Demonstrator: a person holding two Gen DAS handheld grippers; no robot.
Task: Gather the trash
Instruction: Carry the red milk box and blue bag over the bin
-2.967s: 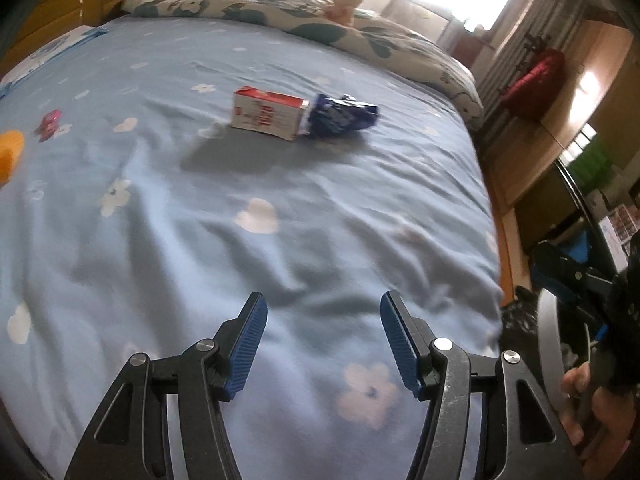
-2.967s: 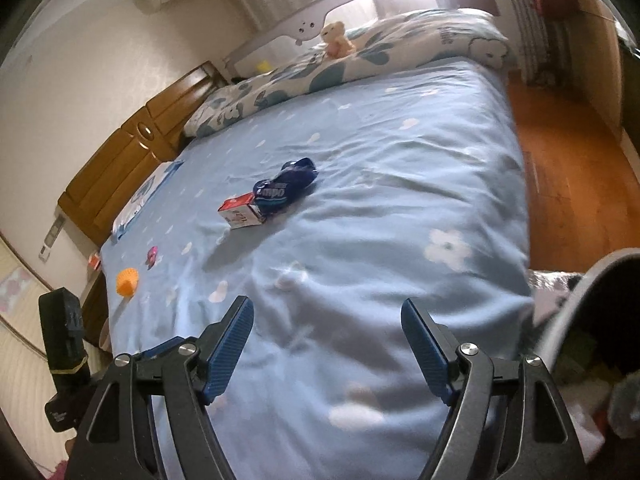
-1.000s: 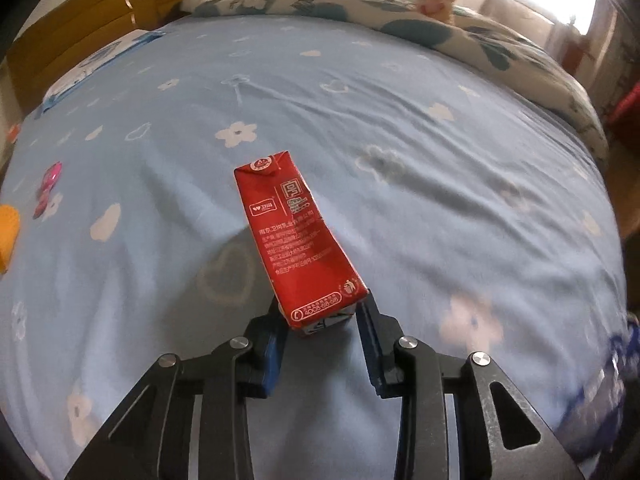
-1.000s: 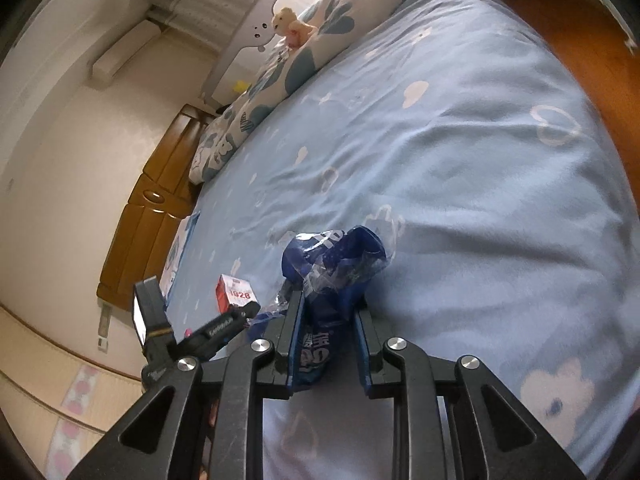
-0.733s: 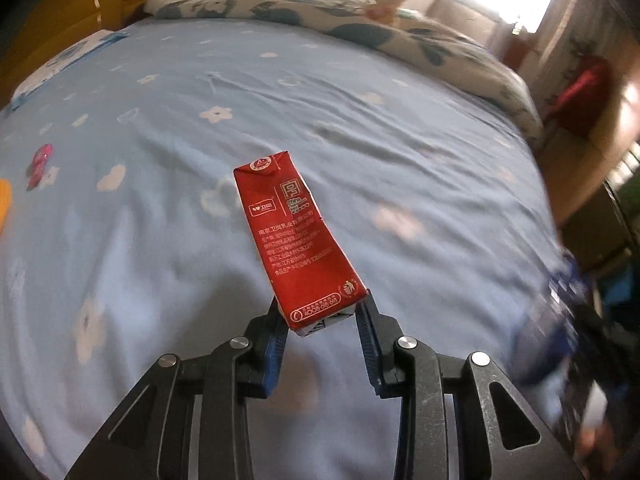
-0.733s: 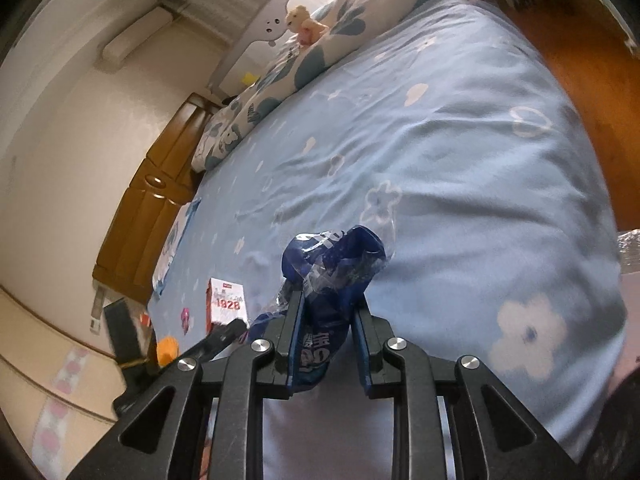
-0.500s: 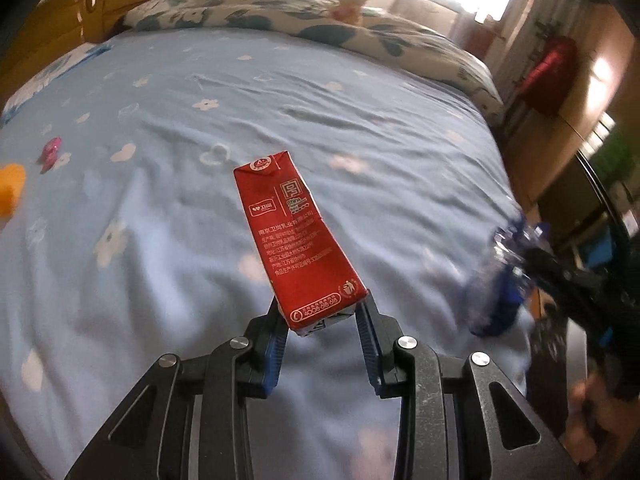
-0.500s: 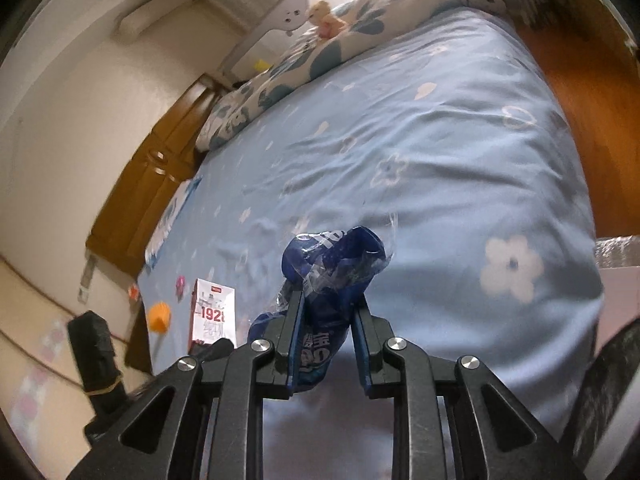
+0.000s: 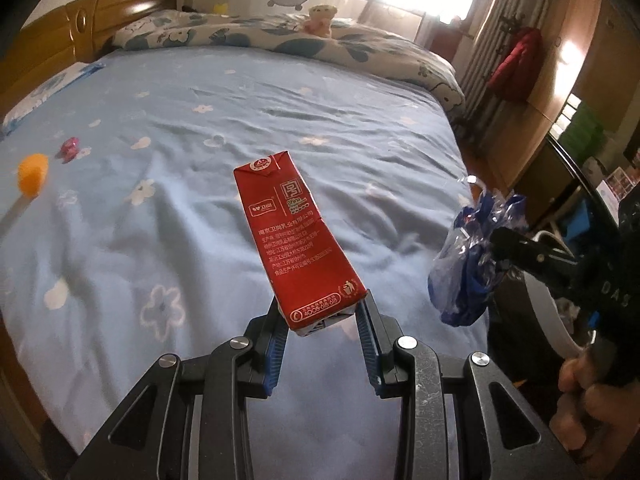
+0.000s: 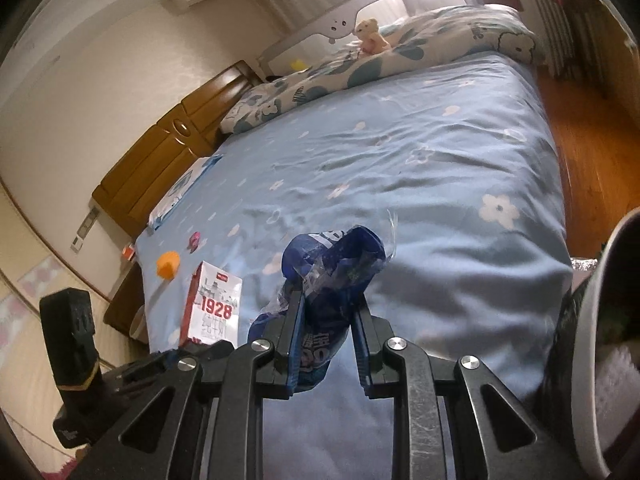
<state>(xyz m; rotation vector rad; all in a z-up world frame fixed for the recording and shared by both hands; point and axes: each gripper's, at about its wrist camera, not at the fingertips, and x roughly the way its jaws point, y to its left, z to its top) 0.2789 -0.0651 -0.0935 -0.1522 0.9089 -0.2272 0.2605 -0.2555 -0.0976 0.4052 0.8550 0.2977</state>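
**Currently: both pieces of trash lifted, bin not yet reached**

Largest item noted: the bed (image 9: 248,92), covered in a blue flowered sheet, filling the near and middle ground of both views. A patterned pillow (image 9: 280,40) lies along its far edge with a small plush toy (image 9: 320,20) on top. To the near right, at the bed's side, the pale rim of a bin (image 10: 588,320) is visible, with something already inside — contents unclear.

The left gripper (image 9: 322,320) has its fingers closed narrow on the near end of a red milk carton (image 9: 294,236), which is held clear above the sheet and points away. The right gripper (image 10: 326,312) is clamped on a crumpled blue wrapper (image 10: 332,276), also off the bed, nearer the bin.

Remaining on the sheet, far left: an orange piece (image 9: 33,174) and a small pink wrapper (image 9: 70,148).

Assessment: the carry step is in hand. Next, each gripper should be brought over the bin opening — the right one first, being closer — and opened only once the item hangs inside the rim. The light wrapper may cling to the pads.
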